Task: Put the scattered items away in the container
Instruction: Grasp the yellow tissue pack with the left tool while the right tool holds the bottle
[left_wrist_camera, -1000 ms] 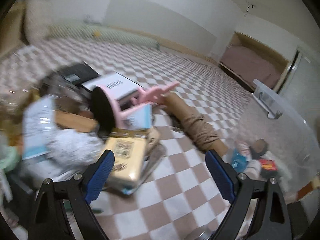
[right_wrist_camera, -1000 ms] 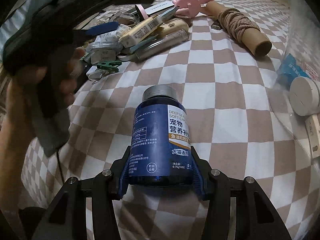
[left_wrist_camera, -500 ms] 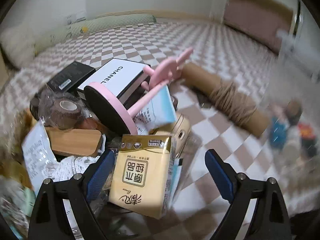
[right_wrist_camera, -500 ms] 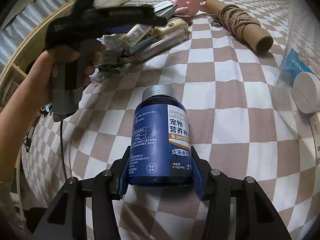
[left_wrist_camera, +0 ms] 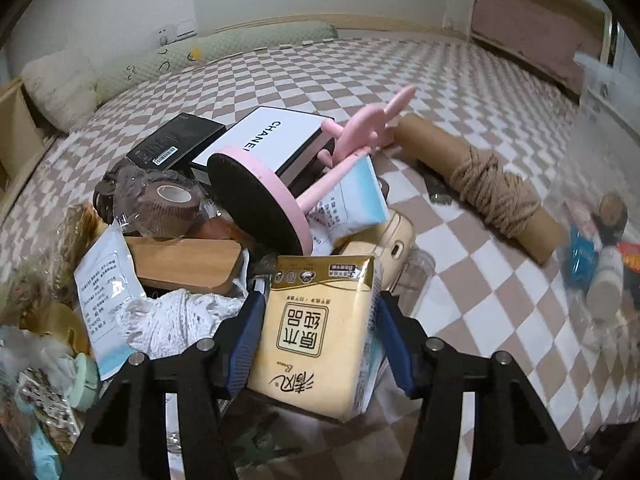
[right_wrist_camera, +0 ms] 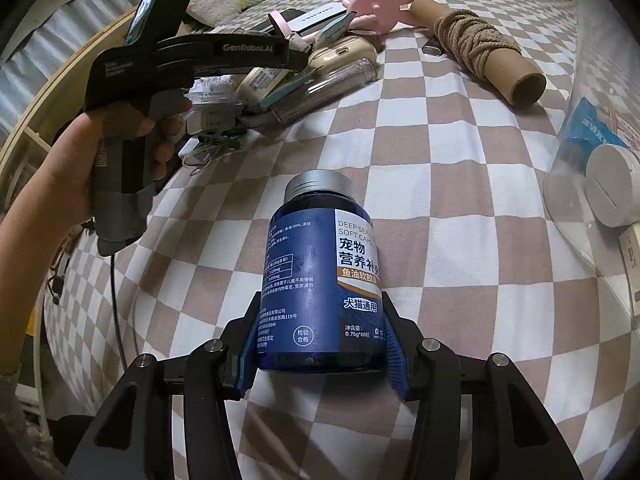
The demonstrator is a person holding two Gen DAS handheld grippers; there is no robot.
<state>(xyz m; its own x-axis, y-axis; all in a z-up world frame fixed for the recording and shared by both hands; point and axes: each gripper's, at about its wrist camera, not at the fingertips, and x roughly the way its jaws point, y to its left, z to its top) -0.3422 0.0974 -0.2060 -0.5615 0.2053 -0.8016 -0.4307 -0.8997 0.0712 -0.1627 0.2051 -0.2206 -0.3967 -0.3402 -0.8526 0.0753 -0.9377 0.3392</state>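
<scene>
My left gripper (left_wrist_camera: 316, 336) is shut on a yellow tissue pack (left_wrist_camera: 316, 328) at the near edge of a pile of scattered items on the checkered bedspread. My right gripper (right_wrist_camera: 320, 344) is shut on a blue supplement bottle (right_wrist_camera: 320, 280) with a silver cap, held above the bedspread. The clear plastic container (left_wrist_camera: 600, 160) stands at the right in the left wrist view and shows at the right edge of the right wrist view (right_wrist_camera: 580, 184), with several items inside. The left gripper body also shows in the right wrist view (right_wrist_camera: 192, 56).
The pile holds a pink rabbit-eared stand (left_wrist_camera: 280, 196), a white Chanel box (left_wrist_camera: 272, 140), a black box (left_wrist_camera: 176, 144), a tape roll (left_wrist_camera: 172, 200), a wooden block (left_wrist_camera: 188, 264). A cardboard tube wound with rope (left_wrist_camera: 488, 192) lies to the right. Pillows (left_wrist_camera: 60, 84) lie at the back.
My left gripper swung left to the pile and closed on the yellow tissue pack. My right gripper kept hold of the blue bottle, almost still.
</scene>
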